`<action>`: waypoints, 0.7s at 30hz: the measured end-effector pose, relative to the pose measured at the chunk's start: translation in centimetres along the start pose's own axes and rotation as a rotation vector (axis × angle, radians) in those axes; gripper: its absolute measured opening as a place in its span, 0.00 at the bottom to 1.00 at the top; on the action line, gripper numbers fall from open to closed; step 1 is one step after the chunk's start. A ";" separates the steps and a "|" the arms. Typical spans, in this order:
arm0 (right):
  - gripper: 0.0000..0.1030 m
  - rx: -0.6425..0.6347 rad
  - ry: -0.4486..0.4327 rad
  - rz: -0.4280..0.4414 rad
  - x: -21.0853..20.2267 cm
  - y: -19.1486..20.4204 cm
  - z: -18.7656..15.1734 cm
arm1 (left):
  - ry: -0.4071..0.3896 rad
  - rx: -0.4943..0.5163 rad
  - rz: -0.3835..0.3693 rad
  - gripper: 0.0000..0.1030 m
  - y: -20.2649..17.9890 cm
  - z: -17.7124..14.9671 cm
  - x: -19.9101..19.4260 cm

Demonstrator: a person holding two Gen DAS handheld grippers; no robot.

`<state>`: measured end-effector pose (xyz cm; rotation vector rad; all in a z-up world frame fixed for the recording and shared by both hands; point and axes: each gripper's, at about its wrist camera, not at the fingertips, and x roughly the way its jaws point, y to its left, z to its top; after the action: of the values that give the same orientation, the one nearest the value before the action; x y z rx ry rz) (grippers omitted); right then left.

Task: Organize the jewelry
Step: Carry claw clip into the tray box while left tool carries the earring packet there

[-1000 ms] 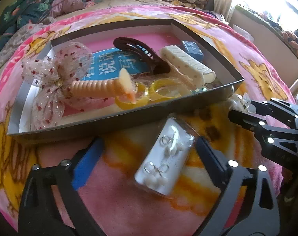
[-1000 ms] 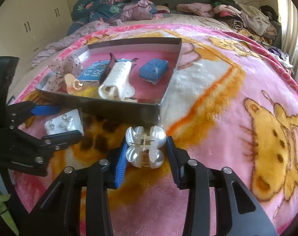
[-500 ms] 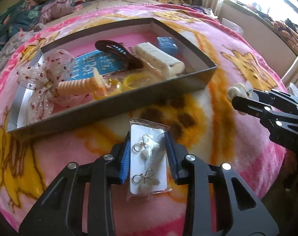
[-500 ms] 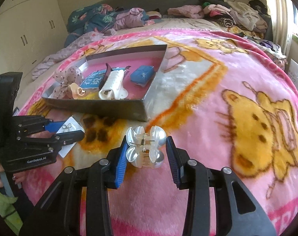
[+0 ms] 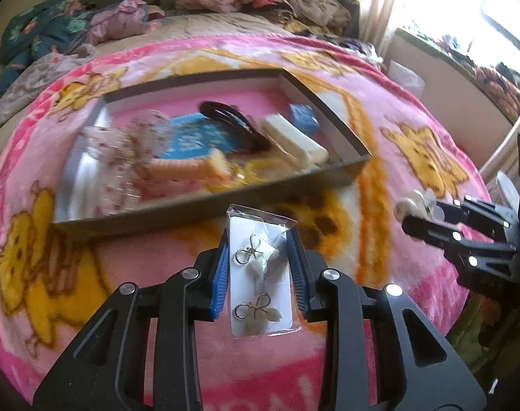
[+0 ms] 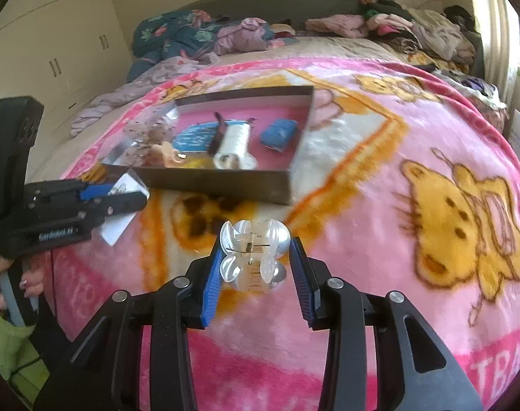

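Note:
My left gripper (image 5: 260,270) is shut on a clear packet of bow earrings on a white card (image 5: 260,274) and holds it above the pink blanket, just in front of the tray. My right gripper (image 6: 254,267) is shut on a pearly white claw hair clip (image 6: 254,257), also lifted off the blanket. The grey tray (image 5: 205,205) with a pink floor lies ahead; it holds a dotted bow, a blue card, a brown clip, a white clip, a blue box and yellow rings. The tray (image 6: 225,185) shows in the right wrist view too.
The pink cartoon blanket (image 6: 414,157) covers the bed. Piled clothes (image 6: 379,24) lie at the headboard. White cupboards (image 6: 54,51) stand to the left and a bright window (image 5: 482,17) to the right. The other gripper (image 5: 465,233) is right of the tray.
My left gripper closed on the earring packet and lifted it. Both grippers have risen and pulled back from the tray, the right one still holding the claw clip.

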<state>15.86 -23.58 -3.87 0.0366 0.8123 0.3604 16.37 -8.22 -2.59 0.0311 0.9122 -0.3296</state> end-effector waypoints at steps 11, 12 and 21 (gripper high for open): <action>0.35 -0.084 -0.021 0.038 0.8 3.9 3.6 | -0.058 -0.088 0.042 0.23 4.9 1.1 -2.2; 0.35 -0.088 -0.024 0.042 0.9 4.2 3.9 | -0.064 -0.094 0.045 0.23 5.3 1.3 -2.3; 0.35 -0.114 -0.050 0.067 2.2 6.2 7.5 | -0.099 -0.126 0.056 0.23 7.6 2.8 -3.2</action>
<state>20.71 -16.28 0.81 -0.0339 0.7411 0.4670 18.92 -0.61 0.79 -0.0751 0.8304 -0.2193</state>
